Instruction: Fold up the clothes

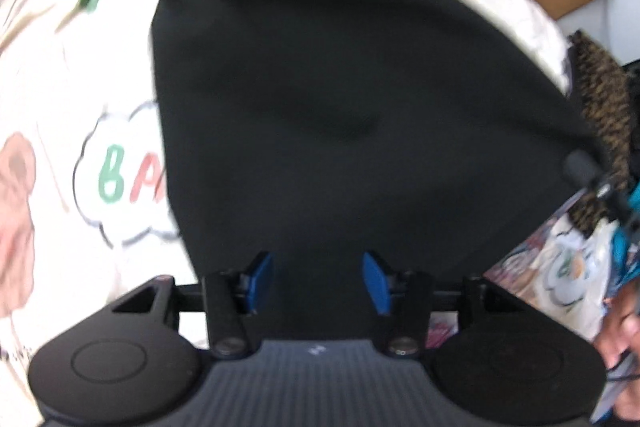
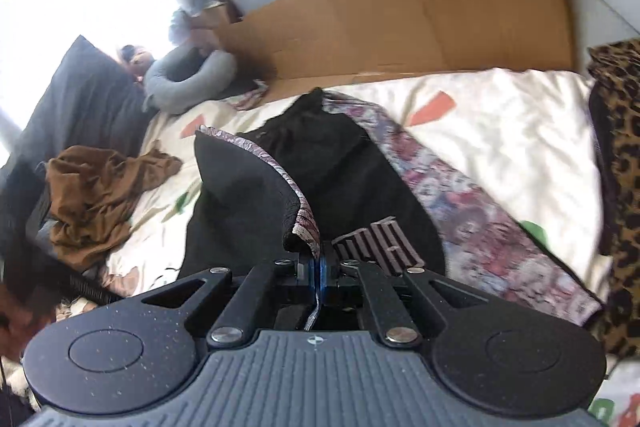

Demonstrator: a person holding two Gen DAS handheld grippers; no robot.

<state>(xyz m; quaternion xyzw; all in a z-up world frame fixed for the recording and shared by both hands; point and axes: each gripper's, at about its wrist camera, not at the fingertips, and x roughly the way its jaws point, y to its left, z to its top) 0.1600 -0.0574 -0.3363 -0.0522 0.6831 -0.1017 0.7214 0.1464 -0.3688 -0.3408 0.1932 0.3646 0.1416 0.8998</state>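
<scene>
garment: a black piece of clothing (image 2: 344, 163) with a patterned pink-grey border, lying on the printed bed sheet (image 2: 500, 115); one edge is lifted and turned over, so the black side and the border both show.
look: soft, thin cloth, matte black, no clear wrinkles on the lifted panel; in the left view it (image 1: 320, 87) fills most of the picture and is blurred.
right gripper (image 2: 319, 273): jaws pressed together on the border edge of the garment; a strip of cloth passes between the blue pads.
left gripper (image 1: 318, 281): jaws spread apart; the black cloth is in front of them and between them, but i cannot see that they pinch it.
step in hand: i judge a fold is being carried across the garment.
how to do it well: keep the pinched edge tight and level, let the left gripper close on the other corner, then lay both corners down edge on edge.
around: a brown cloth (image 2: 100, 195) crumpled near the left side, a cardboard box (image 2: 400, 27) behind the bed, a leopard print blanket (image 2: 620, 155) at the right.
</scene>
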